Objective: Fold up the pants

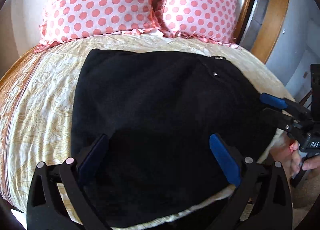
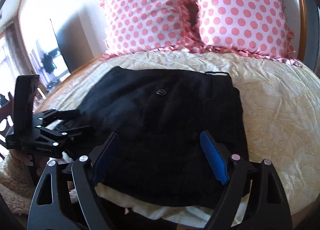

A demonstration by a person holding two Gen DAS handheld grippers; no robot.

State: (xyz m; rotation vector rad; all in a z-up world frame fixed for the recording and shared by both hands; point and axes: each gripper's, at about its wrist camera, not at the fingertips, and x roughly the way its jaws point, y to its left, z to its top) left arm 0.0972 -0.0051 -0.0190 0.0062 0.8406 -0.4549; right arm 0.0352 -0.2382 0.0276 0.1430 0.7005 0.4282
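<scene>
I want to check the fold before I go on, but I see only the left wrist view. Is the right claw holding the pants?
Observer: No. In the right wrist view the right claw is open. Its pads stand apart over the near part of the pants and pinch nothing.
Operator: How does the right edge of the pants look? That claw covers it in my view.
Observer: It runs fairly straight, and a step in the cloth there suggests more than one layer.
Operator: What lies beyond that edge?
Observer: Only wrinkled bedspread, up to the pillows.
</scene>
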